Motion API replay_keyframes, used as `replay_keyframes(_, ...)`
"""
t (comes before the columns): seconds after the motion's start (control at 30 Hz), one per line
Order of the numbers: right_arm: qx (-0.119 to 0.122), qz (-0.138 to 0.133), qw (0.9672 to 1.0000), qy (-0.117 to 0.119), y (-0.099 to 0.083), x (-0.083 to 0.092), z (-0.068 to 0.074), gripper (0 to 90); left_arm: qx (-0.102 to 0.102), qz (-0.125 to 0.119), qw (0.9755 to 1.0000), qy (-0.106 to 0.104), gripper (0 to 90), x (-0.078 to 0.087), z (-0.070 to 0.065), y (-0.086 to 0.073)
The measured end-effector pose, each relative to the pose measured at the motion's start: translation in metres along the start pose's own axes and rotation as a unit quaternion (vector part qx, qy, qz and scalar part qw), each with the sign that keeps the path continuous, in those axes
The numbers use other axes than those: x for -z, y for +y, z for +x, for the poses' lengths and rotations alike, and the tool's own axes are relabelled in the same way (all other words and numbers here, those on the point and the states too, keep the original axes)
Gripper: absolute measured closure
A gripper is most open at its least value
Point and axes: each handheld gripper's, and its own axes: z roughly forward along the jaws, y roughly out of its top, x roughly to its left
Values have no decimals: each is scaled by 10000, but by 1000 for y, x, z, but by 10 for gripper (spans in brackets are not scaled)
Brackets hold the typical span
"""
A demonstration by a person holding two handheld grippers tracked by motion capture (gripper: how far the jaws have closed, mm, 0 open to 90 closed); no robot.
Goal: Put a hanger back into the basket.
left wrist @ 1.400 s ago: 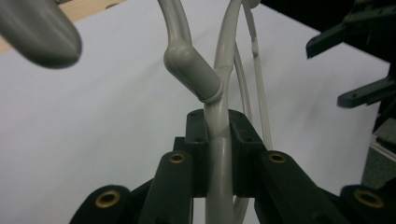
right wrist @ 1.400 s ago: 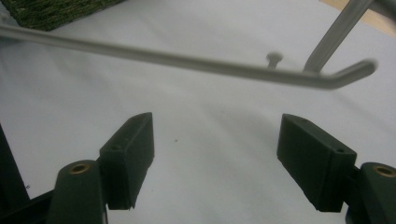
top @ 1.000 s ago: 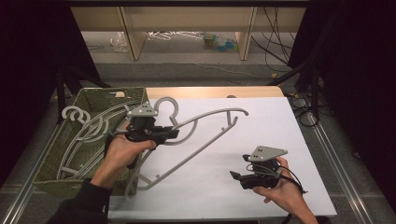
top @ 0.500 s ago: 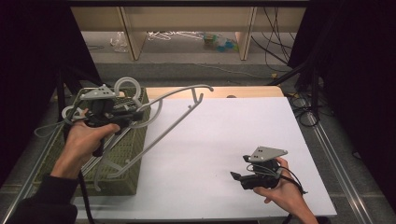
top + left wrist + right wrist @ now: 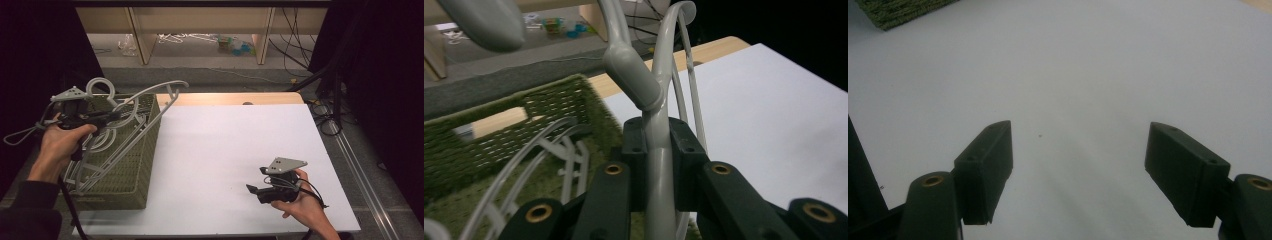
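A grey plastic hanger hangs tilted over the green woven basket at the table's left. My left gripper is shut on its bar near the hook. In the left gripper view the grey hanger bar runs up between the two black pads, with the hook neck just beyond. Several more grey hangers lie inside the basket. My right gripper rests low over the white table top near the front right, jaws open and nothing between them; the same right gripper looks onto bare white surface.
The white table top spreads from the basket to the right edge. A wooden strip runs along its far side. Beyond it stand shelf legs, loose cables and small clutter on the floor. Dark stands flank both sides.
My left hand has carried the hanger from the white table leftward and up, over the basket. The right hand and its gripper have stayed put.
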Motion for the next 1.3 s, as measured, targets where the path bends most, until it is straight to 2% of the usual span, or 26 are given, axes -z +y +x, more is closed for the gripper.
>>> replay_keyframes(0.2, 92, -16, 10000, 18, 0, -1, -1, 283, -24, 95, 9995, 314, 795, 5, 21, -7)
replay_keyframes(0.43, -21, 57, 10000, 23, -1, -2, 0, 283, -17, 83, 9983, 581, 795, 11, 44, -18)
replay_keyframes(0.6, 24, 46, 10000, 26, -1, -2, 0, 283, -50, 209, 9967, 780, 794, 11, 54, -28)
replay_keyframes(0.7, 23, 42, 10000, 14, -1, -3, 0, 283, -135, 285, 9958, 856, 794, 11, 59, -32)
replay_keyframes(0.8, 40, 40, 10000, 18, -1, -3, 0, 283, -271, 445, 9936, 1005, 794, 12, 62, -37)
replay_keyframes(0.83, 38, 34, 10000, 19, -1, -3, 0, 283, -325, 527, 9931, 991, 793, 12, 64, -38)
replay_keyframes(0.87, 27, 34, 10000, 35, -1, -2, 0, 283, -291, 495, 9929, 1037, 791, 11, 65, -41)
replay_keyframes(0.9, 9, 40, 10000, 38, -1, -2, 1, 283, -468, 701, 9910, 1036, 791, 13, 69, -42)
replay_keyframes(0.93, 13, 40, 10000, 37, -1, -3, 1, 283, -495, 735, 9904, 1066, 791, 12, 69, -44)
replay_keyframes(0.97, 53, 34, 10000, 24, -1, -3, 0, 283, -406, 659, 9911, 1086, 791, 9, 69, -46)
replay_keyframes(1.0, 46, 42, 10000, 23, -1, -3, 0, 283, -561, 832, 9893, 1060, 791, 9, 72, -48)
replay_keyframes(1.03, 47, 48, 10000, 28, -1, -3, 0, 283, -574, 880, 9888, 1063, 790, 8, 72, -50)
replay_keyframes(1.3, 25, 104, 9999, 48, -1, -4, 1, 283, -916, 1013, 9858, 975, 786, -2, 70, -48)
